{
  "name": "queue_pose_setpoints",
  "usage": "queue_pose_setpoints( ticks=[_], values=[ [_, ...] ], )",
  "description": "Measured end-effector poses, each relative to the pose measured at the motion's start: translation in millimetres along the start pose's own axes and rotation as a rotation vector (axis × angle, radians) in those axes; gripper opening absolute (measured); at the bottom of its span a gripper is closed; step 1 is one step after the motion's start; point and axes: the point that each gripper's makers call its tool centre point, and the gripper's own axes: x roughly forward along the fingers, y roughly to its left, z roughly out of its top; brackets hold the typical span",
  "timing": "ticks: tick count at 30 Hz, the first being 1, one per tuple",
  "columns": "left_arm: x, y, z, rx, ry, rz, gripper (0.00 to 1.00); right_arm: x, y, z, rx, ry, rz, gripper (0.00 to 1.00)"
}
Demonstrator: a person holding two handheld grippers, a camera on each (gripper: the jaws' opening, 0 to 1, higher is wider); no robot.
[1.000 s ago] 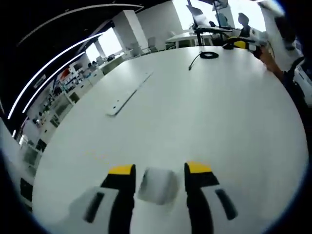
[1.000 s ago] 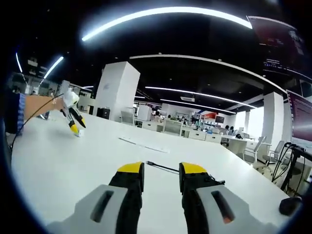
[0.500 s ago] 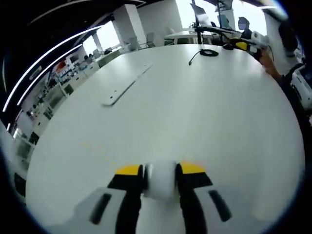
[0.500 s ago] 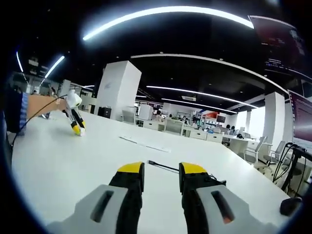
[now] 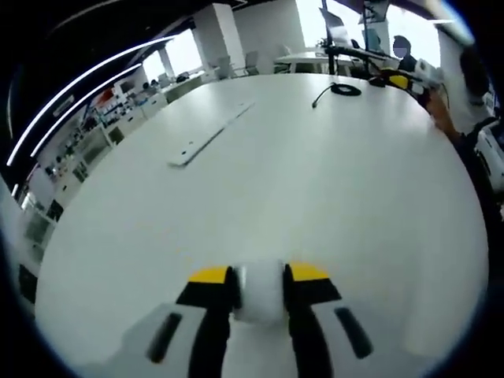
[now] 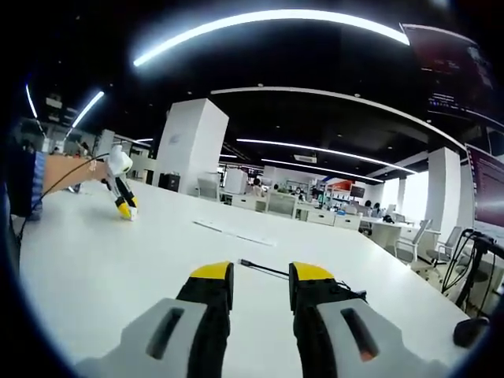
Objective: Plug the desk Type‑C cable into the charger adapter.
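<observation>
I'm over a broad white desk [image 5: 315, 181], smooth and bare across most of its top; a long pale strip [image 5: 211, 137] lies flat on it, running away from me toward the far edge; around us is an open office, with a white square pillar [image 6: 186, 147], a dark ceiling crossed by curved light strips [image 6: 268, 19], and rows of desks and chairs in the distance.

In the left gripper view my left gripper [image 5: 259, 275] sits low over the desk, its yellow-tipped jaws drawn in tight against a small white block, the charger adapter [image 5: 258, 293], one jaw on each side of it; the adapter is blurred, so I cannot tell which face carries the port or which way its long axis runs.

Far across the desk in that view the black Type‑C cable [image 5: 341, 89] lies coiled near the far edge, with one loose end trailing off the coil toward the strip side; well apart from the adapter.

In the right gripper view my right gripper [image 6: 260, 273] hangs above the desk with a clear gap between its jaws and nothing in them; just beyond the tips the cable's straight end lies flat on the top, its plug end toward the left of the view and the lead running off to the right; off to the left the left gripper shows small, tips down on the desk.
</observation>
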Motion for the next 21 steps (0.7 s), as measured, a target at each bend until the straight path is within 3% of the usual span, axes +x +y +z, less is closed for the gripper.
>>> queue_pose_setpoints(
  ticks=[8,21],
  values=[
    [-2,-18.3,2.4,-0.009,-0.014,-0.034,0.25,0,0,0.4,0.003,-0.002,0.003,0.28],
    [-7,-76.0,11.2,0.089,-0.019,-0.109,0.25,-1,5,4.4,0.013,-0.022,0.018,0.28]
  ],
)
